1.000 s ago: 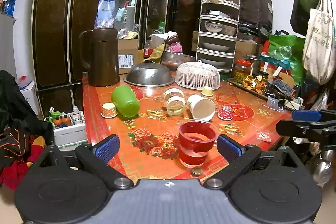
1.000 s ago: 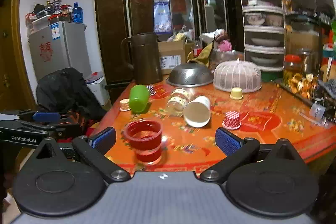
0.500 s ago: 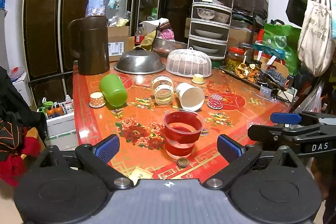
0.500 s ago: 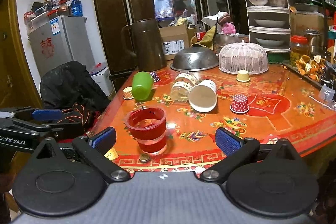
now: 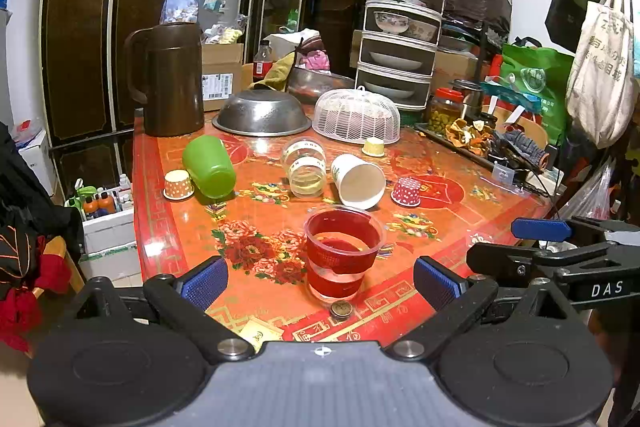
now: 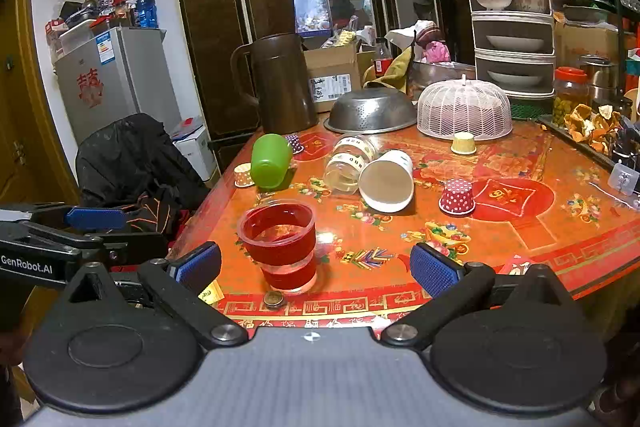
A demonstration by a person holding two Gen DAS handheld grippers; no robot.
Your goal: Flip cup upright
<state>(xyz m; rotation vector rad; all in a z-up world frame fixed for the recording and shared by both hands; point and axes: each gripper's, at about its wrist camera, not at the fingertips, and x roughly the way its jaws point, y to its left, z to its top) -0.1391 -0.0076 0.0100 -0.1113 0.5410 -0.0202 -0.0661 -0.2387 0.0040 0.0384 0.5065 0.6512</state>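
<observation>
Three cups lie on their sides on the red floral table (image 5: 256,251): a green plastic cup (image 5: 209,166) (image 6: 270,161), a clear glass jar-cup (image 5: 305,167) (image 6: 349,163) and a white paper cup (image 5: 357,180) (image 6: 387,180). A red-tinted clear cup (image 5: 343,254) (image 6: 282,245) stands upright near the front edge. My left gripper (image 5: 320,279) is open and empty, just short of the red cup. My right gripper (image 6: 316,265) is open and empty, the red cup a little left of its centre. Each gripper shows in the other's view.
Small paper cupcake liners (image 5: 406,191) (image 5: 178,183) sit upside down among the cups. A coin (image 5: 341,309) lies before the red cup. A brown jug (image 5: 170,79), steel bowl (image 5: 262,113), white mesh cover (image 5: 357,115) and stacked dish rack (image 5: 402,23) stand behind.
Both grippers have moved a little forward toward the table and risen, so the table top shows more fully. Both stay open. The cups have not moved.
</observation>
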